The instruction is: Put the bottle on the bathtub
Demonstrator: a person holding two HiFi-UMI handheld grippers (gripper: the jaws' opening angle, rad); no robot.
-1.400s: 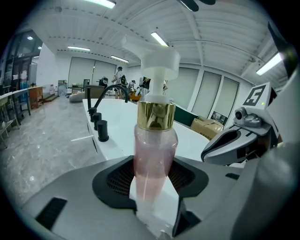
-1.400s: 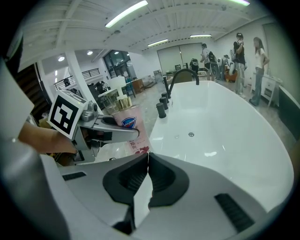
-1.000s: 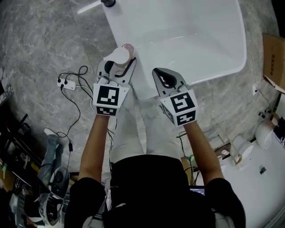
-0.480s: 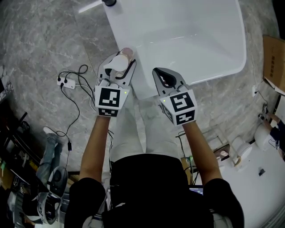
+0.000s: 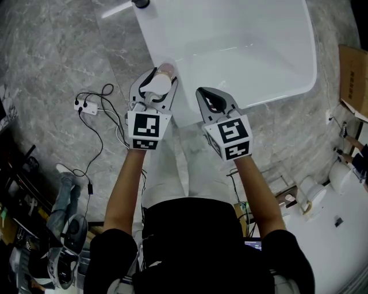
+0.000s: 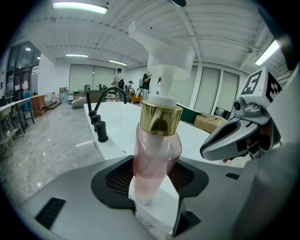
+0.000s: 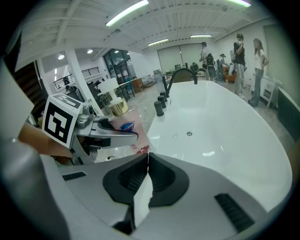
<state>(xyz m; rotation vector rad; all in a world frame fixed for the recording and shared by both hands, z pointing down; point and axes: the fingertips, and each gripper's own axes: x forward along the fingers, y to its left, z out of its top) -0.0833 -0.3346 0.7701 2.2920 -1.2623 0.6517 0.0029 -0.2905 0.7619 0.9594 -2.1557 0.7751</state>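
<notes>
A pink bottle (image 5: 158,85) with a gold collar and a white pump top stands between the jaws of my left gripper (image 5: 161,77), which is shut on it. It hangs over the near left rim of the white bathtub (image 5: 241,40). In the left gripper view the bottle (image 6: 157,150) fills the gap between the black pads, with the tub (image 6: 117,112) beyond. My right gripper (image 5: 210,95) sits just to the right over the tub's near rim, shut and empty. The right gripper view has the bottle (image 7: 129,129) in the left gripper's fingers (image 7: 110,132), its base near the rim.
A black faucet (image 5: 140,3) stands at the tub's far left corner. White cables and a plug block (image 5: 86,106) lie on the grey marble floor to the left. A cardboard box (image 5: 352,72) is at the right, a white table (image 5: 333,229) at bottom right. Several people stand far off.
My left gripper has shifted a little to the right with the bottle, closer to the tub rim. The right gripper has hardly moved.
</notes>
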